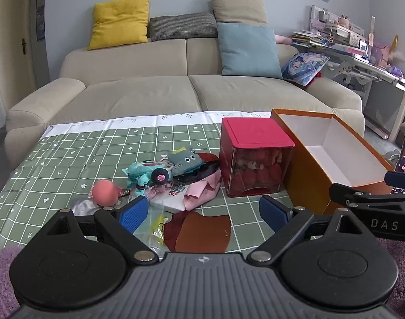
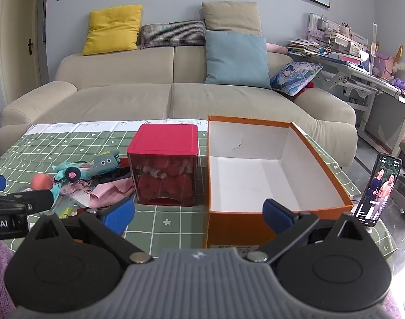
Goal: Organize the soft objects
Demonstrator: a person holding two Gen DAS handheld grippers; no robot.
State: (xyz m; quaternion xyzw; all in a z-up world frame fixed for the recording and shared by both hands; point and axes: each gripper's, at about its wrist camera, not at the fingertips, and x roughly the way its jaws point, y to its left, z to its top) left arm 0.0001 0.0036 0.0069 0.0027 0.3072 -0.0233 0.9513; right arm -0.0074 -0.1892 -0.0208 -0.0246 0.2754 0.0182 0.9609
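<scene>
A green checked tablecloth (image 1: 69,159) is seen before a sofa (image 2: 122,98); soft toys (image 1: 159,172) are piled at 10 o'clock of the orange box (image 2: 255,218); left gripper (image 1: 202,212) and right gripper (image 2: 199,212) are held released, empty

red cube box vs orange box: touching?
Apart. The right wrist view shows a strip of green tablecloth running between the red cube box and the orange box.

Green white-gridded tablecloth (image 2: 159,220), red cube box (image 2: 163,164), orange white-lined box (image 2: 271,175), yellow cushion (image 2: 112,29)
</scene>
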